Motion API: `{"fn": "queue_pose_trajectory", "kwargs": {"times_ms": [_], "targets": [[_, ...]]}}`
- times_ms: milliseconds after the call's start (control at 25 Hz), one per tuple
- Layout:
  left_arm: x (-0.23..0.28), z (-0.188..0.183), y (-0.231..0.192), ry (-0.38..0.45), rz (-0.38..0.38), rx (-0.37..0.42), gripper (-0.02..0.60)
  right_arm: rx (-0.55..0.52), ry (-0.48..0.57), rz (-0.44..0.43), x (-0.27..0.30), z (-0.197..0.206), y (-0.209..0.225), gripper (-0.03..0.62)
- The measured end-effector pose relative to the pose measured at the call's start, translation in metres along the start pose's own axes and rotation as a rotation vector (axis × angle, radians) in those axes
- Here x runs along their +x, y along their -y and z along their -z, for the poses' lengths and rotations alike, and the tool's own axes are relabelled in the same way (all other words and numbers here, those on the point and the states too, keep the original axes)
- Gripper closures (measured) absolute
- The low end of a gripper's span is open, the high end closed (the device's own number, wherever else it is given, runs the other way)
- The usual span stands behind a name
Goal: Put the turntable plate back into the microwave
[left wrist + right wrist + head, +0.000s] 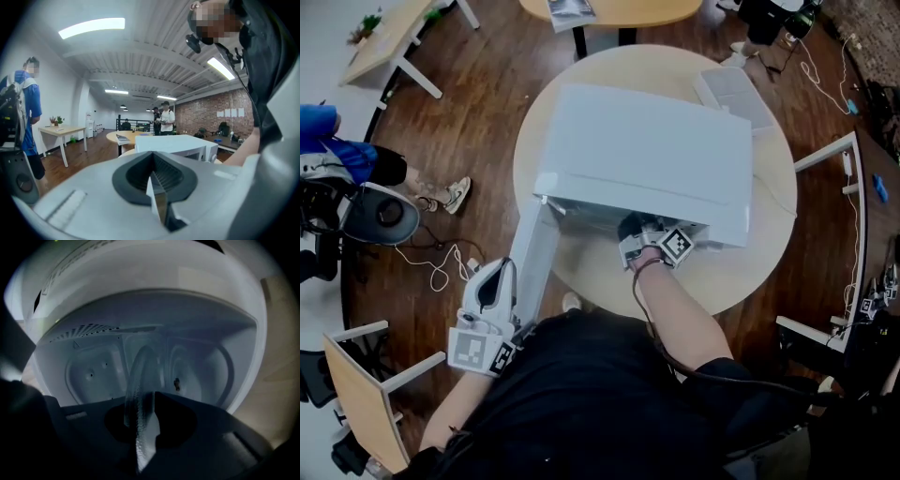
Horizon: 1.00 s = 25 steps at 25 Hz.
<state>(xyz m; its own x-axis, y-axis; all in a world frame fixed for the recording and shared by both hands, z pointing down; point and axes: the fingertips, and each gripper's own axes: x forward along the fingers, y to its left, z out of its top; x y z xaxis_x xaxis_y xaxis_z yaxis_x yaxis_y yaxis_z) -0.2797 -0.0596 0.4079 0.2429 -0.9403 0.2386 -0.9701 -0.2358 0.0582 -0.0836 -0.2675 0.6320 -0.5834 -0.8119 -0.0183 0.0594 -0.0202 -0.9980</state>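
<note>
Glass turntable plate, clamped edge-on in the jaws of the right gripper, sits at the mouth of the microwave. Next, it likely needs laying flat inside. The jaws of the left gripper are together, empty.

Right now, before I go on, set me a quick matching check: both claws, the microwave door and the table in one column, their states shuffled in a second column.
Things:
1. left claw
2. right claw
3. microwave door
4. round table

States:
A. swung open
B. carries the white microwave
C. shut on the glass turntable plate, at the cavity
D. shut, nothing in it

Pairs: 1-D, 2-C, 3-A, 4-B
</note>
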Motion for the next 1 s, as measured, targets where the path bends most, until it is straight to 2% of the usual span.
{"fn": "queue_pose_trajectory", "kwargs": {"times_ms": [400, 1000], "targets": [[-0.007, 0.009, -0.003, 0.0, -0.046, 0.009, 0.575, -0.023, 0.012, 0.019, 0.005, -0.007, 0.006, 0.557], [-0.009, 0.013, -0.007, -0.008, -0.046, 0.002, 0.575, -0.036, 0.119, 0.078, 0.012, -0.018, 0.018, 0.554]]}}
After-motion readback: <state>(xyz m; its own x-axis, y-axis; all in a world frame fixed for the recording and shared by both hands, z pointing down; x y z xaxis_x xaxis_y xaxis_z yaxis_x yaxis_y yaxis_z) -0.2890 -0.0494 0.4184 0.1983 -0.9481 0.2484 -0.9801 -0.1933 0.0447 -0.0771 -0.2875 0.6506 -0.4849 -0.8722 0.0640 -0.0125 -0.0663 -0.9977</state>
